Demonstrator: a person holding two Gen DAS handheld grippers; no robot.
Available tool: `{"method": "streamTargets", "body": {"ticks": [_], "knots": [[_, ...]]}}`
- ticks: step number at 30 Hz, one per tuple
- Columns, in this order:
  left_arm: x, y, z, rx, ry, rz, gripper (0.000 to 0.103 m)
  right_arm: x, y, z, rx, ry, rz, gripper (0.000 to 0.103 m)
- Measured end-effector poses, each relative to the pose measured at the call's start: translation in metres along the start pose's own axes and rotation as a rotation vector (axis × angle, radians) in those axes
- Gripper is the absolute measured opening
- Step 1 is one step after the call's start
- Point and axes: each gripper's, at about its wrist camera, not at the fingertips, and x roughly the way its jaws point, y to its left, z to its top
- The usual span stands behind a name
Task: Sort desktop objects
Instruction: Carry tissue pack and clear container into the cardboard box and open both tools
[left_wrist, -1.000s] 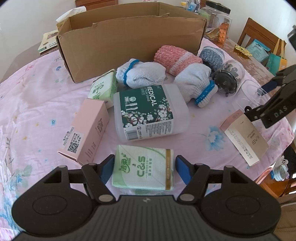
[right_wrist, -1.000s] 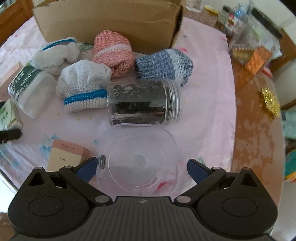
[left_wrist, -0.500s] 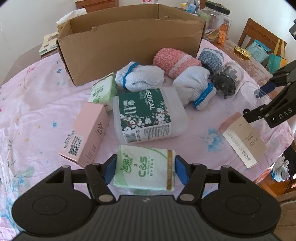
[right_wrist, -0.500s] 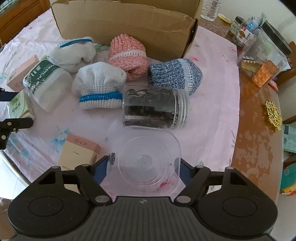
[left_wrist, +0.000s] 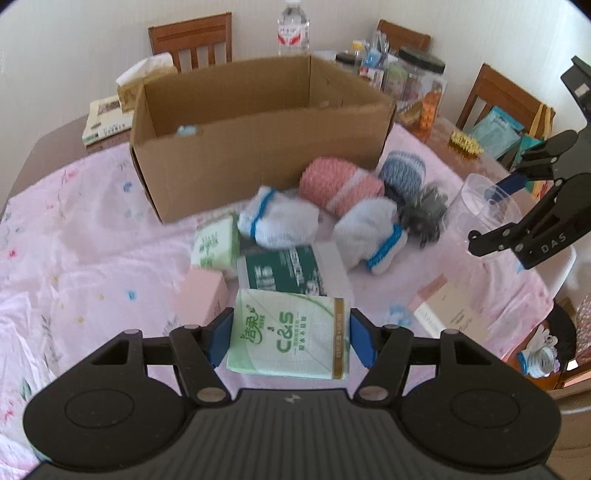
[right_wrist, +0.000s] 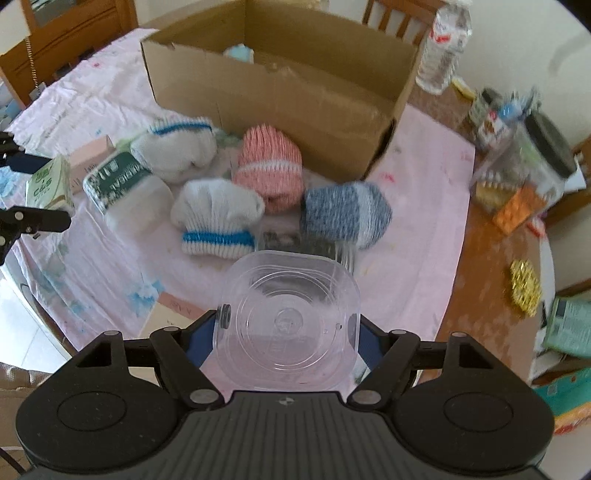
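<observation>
Green C&S tissue pack lifted, clear square plastic jar lifted base-forward, open cardboard box behind

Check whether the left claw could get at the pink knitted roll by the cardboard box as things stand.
Probably not yet. The left claw is shut on the tissue pack, so it has no free grip, and the medical bottle and white rolls lie before the pink knitted roll.
</observation>
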Motion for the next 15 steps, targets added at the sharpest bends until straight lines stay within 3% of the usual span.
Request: {"method": "streamTargets", "body": {"ticks": [5,15], "knots": [[-0.012,0.005,0.024,0.001,-0.048,-0.014,0.064,-0.016,-0.003,0.021,-0.028,-0.051,0.009,0.08],[-0.011,0.023,0.092,0.042,-0.157,0.034,0.064,-0.036,-0.019,0.08,-0.09,-0.158,-0.015,0.08]]}}
